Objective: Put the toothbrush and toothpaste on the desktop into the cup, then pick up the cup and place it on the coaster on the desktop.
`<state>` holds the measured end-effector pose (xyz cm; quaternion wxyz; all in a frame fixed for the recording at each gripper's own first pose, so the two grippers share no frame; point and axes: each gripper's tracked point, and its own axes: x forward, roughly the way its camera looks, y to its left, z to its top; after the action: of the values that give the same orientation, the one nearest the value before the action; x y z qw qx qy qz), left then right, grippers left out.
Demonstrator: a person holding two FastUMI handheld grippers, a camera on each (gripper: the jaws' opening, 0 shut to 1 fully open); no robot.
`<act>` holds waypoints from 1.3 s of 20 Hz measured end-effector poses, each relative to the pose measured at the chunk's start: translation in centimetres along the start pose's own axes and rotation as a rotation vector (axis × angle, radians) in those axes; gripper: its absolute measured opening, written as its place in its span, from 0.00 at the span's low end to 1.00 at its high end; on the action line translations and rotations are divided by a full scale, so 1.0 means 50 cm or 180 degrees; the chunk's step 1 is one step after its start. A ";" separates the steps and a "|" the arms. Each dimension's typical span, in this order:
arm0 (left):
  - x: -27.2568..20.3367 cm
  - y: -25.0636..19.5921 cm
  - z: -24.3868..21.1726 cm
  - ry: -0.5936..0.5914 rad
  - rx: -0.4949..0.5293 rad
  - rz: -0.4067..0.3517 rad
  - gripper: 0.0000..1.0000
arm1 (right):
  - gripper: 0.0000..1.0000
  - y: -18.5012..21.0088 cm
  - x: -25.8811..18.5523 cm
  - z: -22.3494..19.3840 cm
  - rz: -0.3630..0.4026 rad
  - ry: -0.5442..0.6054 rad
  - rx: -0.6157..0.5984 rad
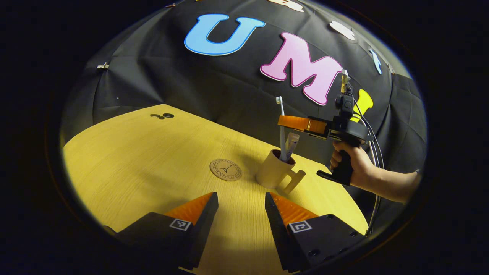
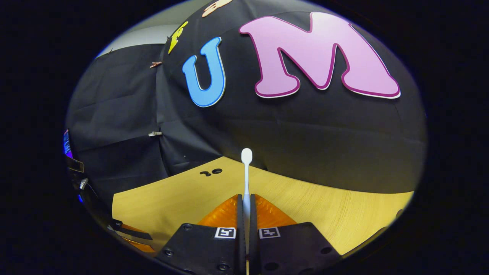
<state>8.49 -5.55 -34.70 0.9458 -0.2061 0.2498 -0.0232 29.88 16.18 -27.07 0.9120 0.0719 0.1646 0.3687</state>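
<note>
A cream cup with a side handle stands on the wooden table, just right of the round coaster. A toothpaste tube leans inside the cup. The white toothbrush stands upright with its lower end in the cup, and my right gripper is shut on its shaft above the rim. In the right gripper view the toothbrush rises from between that gripper's closed fingers. My left gripper is open over the table's near side, short of the cup, with nothing between its fingers.
A hand holds the right gripper's handle at the right, cables trailing behind it. Small dark bits lie at the table's far corner by the black cloth wall. Bare tabletop spreads left of the coaster.
</note>
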 end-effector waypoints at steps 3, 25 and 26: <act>0.000 0.001 -0.001 0.0023 0.0001 0.0017 0.78 | 0.07 -0.006 0.000 -0.033 0.0010 0.0136 -0.0011; 0.016 -0.005 0.023 0.0086 0.0065 -0.0117 0.78 | 0.30 0.004 -0.130 -0.051 -0.0337 0.0501 -0.0518; 0.015 -0.007 0.024 0.0083 0.0073 -0.0124 0.78 | 0.30 0.006 -0.141 -0.051 -0.0333 0.0534 -0.0488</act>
<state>9.75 -5.52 -33.98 0.9441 -0.1997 0.2578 -0.0472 24.01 11.51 -27.63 0.9159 -0.0379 0.2152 0.3368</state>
